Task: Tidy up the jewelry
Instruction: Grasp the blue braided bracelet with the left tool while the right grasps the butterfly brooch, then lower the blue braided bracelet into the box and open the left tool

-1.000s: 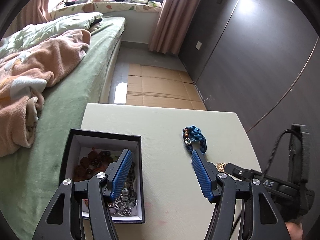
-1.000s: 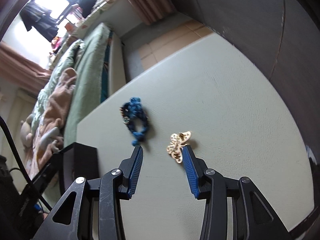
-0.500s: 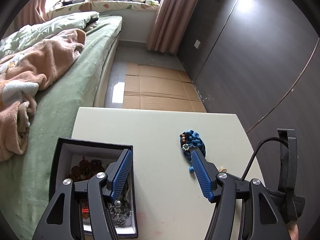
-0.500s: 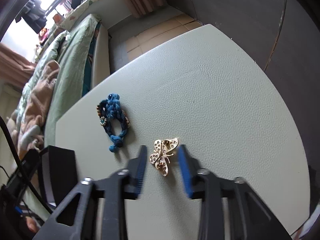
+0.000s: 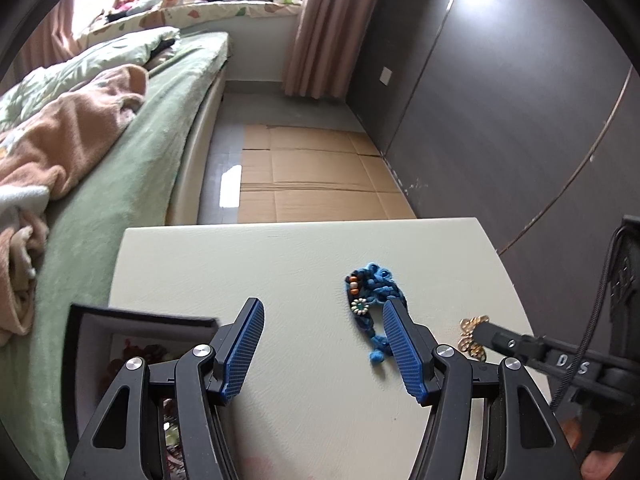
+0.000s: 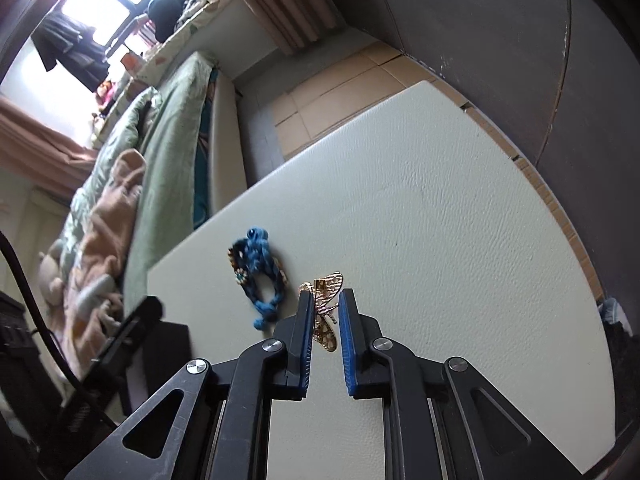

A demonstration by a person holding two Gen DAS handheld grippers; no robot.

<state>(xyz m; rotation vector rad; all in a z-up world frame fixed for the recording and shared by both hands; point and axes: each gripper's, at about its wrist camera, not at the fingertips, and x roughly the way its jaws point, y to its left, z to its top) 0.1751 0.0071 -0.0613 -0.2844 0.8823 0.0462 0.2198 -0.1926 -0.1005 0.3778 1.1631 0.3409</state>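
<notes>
A gold butterfly brooch sits between the blue pads of my right gripper, which is shut on it on the cream table. The brooch also shows in the left wrist view, partly behind the right gripper's finger. A blue braided bracelet with beads lies just left of the brooch; in the left wrist view the bracelet lies by the right pad of my left gripper. My left gripper is open and empty. A black jewelry box with pieces inside stands at the table's left.
A bed with green cover and a pink blanket runs along the table's left side. A dark wardrobe wall stands to the right. Cardboard sheets cover the floor beyond the table's far edge.
My right gripper has moved forward over the gold brooch and closed on it. My left gripper has shifted so the box sits further left and lower in its view.
</notes>
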